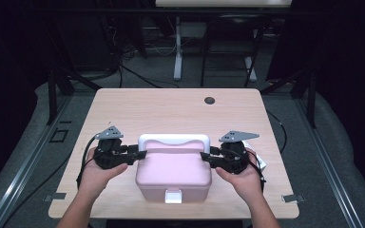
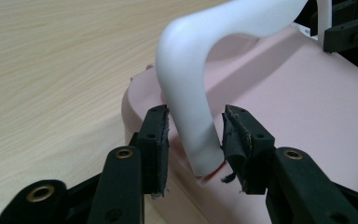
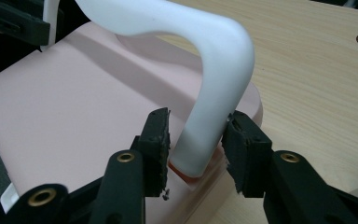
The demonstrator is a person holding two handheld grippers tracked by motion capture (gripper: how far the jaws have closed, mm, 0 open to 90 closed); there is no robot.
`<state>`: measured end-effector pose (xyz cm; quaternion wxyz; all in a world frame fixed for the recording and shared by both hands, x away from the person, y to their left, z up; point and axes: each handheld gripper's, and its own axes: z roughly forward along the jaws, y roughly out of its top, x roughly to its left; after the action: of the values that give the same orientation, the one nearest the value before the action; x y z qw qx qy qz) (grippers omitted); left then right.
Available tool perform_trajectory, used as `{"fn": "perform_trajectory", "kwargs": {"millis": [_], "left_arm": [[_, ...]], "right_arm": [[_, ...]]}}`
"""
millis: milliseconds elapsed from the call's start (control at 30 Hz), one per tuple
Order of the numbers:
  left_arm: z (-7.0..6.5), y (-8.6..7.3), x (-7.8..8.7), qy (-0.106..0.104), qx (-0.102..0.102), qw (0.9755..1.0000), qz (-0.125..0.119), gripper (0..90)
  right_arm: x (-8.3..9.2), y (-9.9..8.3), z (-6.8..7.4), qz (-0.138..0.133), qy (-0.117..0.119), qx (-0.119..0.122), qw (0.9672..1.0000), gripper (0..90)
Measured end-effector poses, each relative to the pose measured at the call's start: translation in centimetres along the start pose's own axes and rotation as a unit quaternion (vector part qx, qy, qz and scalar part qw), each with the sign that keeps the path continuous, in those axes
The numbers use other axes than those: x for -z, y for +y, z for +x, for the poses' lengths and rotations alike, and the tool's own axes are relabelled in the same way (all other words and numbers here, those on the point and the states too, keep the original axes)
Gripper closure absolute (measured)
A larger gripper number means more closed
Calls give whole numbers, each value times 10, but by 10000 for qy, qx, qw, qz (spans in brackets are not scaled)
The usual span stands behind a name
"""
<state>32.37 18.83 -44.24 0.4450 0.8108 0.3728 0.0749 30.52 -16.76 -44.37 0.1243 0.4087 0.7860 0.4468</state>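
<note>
High view: pink box [image 1: 173, 173] with white handle [image 1: 174, 139] at table [image 1: 171, 107] front centre, left gripper [image 1: 141, 154] and right gripper [image 1: 204, 156] at handle's ends | Left gripper view: jaws flank handle foot [image 2: 200, 149], right pad touching, left pad just clear | Right gripper view: jaws flank other handle foot [image 3: 196, 154], narrow gaps both sides, not clamped.

1. This is a lab or recording studio, not a home: dark curtains [image 1: 9, 57] close off both sides, leaving the surroundings black.
2. A single light wooden worktop [image 1: 171, 109] with a round cable hole [image 1: 209, 100] stands in the lit middle.
3. The grey carpeted floor [image 1: 342, 142] carries metal rails [image 1: 24, 166] and loose black cables [image 1: 138, 76].
4. Behind stands the white leg of a second table [image 1: 177, 47], with dark frame struts [image 1: 52, 90] at the sides.
5. Tape strips [image 1: 291, 198] mark the near corners of the worktop.
</note>
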Motion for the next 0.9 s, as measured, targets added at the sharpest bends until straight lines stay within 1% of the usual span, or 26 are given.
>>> {"fn": "perform_trajectory", "kwargs": {"millis": [67, 267, 367, 400, 467, 533, 667, 767, 900], "left_arm": [[-1, 0, 0, 61, -29, 10000, -28, 633], [-7, -1, 4, 158, -122, 9998, -71, 685], [-9, -1, 8, 95, -178, 9998, -89, 721], [-9, -1, 9, 108, -179, 9997, -122, 729], [-10, -2, 9, 141, -225, 9996, -112, 732], [-9, -2, 9, 126, -239, 9996, -99, 732], [-10, -3, 9, 131, -244, 9996, -107, 735], [-11, -3, 9, 150, -265, 9995, -110, 736], [-11, -3, 10, 131, -261, 9995, -104, 736]], "right_arm": [[1, -1, 0, -22, -15, 6, 10000, 646], [6, -2, 4, -51, -30, 104, 9999, 692], [11, -1, 7, -81, -49, 215, 9997, 728], [13, 0, 8, -83, -70, 263, 9996, 732], [13, -1, 9, -81, -63, 316, 9994, 733], [12, -1, 10, -45, -81, 328, 9994, 733], [13, -2, 8, -64, -4, 267, 9996, 736], [13, -2, 9, -65, -33, 313, 9995, 736], [13, -2, 9, -59, -22, 302, 9995, 736]]}}
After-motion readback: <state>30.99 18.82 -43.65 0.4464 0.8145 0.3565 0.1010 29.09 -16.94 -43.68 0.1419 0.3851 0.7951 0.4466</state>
